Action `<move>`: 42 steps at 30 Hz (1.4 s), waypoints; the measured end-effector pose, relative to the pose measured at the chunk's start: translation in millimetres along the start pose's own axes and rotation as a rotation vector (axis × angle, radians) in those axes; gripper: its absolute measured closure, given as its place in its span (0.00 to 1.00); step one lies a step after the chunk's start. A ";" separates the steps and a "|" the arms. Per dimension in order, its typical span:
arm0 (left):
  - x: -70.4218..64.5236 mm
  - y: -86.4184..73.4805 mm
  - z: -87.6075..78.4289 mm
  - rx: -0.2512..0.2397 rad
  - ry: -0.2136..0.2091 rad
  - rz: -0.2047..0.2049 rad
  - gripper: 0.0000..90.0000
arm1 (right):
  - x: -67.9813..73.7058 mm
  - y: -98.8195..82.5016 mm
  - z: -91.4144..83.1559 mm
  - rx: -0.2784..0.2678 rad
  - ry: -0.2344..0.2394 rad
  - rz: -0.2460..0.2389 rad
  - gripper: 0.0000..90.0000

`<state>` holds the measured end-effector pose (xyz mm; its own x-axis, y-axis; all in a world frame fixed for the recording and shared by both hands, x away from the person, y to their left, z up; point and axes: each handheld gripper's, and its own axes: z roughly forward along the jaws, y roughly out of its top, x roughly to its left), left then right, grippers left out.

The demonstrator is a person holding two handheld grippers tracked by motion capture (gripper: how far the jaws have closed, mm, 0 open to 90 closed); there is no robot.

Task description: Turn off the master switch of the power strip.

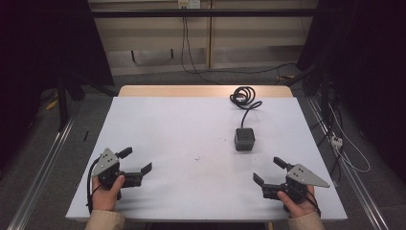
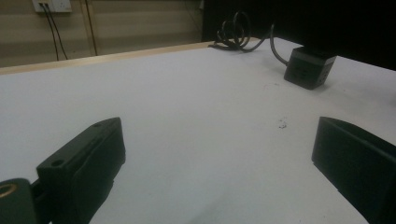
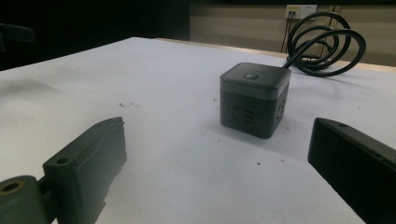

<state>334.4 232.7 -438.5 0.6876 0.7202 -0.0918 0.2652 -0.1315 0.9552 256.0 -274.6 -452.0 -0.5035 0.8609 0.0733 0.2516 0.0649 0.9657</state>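
A dark grey cube-shaped power socket (image 1: 244, 139) stands on the white table (image 1: 191, 124), right of centre, and its black cable runs back to a coil (image 1: 244, 97) near the far edge. My left gripper (image 1: 135, 160) rests at the front left, held by a hand, jaws wide apart with nothing between them. My right gripper (image 1: 269, 170) sits at the front right, also open and empty. In the right gripper view the cube (image 3: 254, 99) stands ahead between the jaws, well beyond them. In the left gripper view the cube (image 2: 309, 68) lies far off to the right.
A wooden strip (image 1: 206, 91) edges the table's far side. Loose cables (image 1: 349, 153) and a plug lie on the floor to the right. Metal rails run along both sides of the table. A wall socket (image 1: 188, 4) with cables hangs behind.
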 end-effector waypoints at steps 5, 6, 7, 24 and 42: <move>0.0 0.1 -0.6 0.003 -0.002 0.009 0.03 | -0.5 1.2 0.7 -0.003 -0.002 -0.003 0.04; 0.1 0.1 -0.7 0.003 -0.001 0.008 0.03 | -0.5 1.3 1.0 -0.003 -0.002 -0.005 0.04; 0.1 0.0 -0.6 0.001 -0.001 0.005 0.03 | -0.5 1.3 1.0 -0.003 -0.002 -0.005 0.04; -0.1 0.8 -0.3 -0.007 0.002 0.012 0.03 | -2.8 10.7 7.6 -0.009 -0.009 -0.016 0.05; -0.4 2.3 2.0 -0.005 0.006 0.023 0.03 | -6.8 20.5 21.0 0.007 -0.018 -0.037 0.07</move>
<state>336.1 230.7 -436.8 0.6891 0.7215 -0.0683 0.2460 -0.1442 0.9585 282.0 -268.5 -437.9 -0.4978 0.8667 0.0332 0.2387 0.1001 0.9659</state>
